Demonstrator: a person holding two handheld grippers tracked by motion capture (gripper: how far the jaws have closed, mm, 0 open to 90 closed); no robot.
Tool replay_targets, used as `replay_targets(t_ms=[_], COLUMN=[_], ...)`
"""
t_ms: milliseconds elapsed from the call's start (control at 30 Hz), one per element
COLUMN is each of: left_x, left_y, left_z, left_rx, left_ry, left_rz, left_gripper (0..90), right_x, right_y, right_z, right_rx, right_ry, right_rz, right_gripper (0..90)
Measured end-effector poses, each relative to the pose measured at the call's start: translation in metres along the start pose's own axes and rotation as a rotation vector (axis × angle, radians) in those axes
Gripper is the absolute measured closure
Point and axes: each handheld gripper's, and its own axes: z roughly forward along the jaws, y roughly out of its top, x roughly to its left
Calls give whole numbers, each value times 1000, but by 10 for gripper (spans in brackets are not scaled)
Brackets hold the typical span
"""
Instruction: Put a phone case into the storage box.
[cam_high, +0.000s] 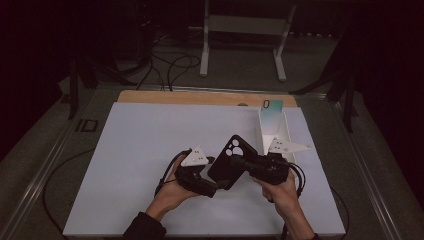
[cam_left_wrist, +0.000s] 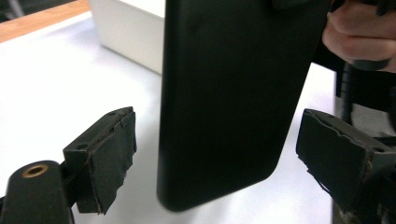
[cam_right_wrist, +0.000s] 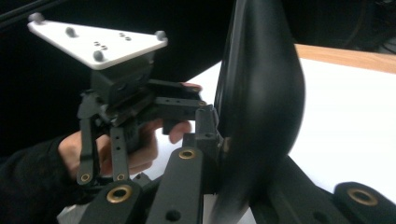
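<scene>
One black phone case (cam_high: 231, 161), clamped in right claw (cam_high: 239, 162); left claw (cam_high: 216, 187) open around its lower end, pads clear.

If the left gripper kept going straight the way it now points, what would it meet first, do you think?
Most likely the black phone case: its lower end already hangs between the open pads of the left gripper, clear of both, while the right gripper clamps it. Depth is hard to judge; the white box lies behind.

No legible text or labels
</scene>
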Motion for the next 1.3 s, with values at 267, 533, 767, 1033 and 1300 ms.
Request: replay_targets(t_ms=[267,533,767,1033,1300], left_x=[2,6,0,-1,-1], left_y=[-1,-4,-10,-10,-9], left_z=[-2,-9,-7,-7,-10], left_rx=[-25,-53,-40,-61,-68], left_ry=[-91,-124,-101,-57,24], left_rz=[-10,-21,17,23,22], left_gripper=[240,520,758,800,801], right_x=[7,1,2,10,21], right_y=[1,1,4,5,10], right_z=[4,1,1,6,8], right_rx=[26,37,58,72,36], right_ry=[52,67,21,-135,-230], right_rz=[-51,-51,-77,-96,-81], right_gripper=[854,850,594,209,134])
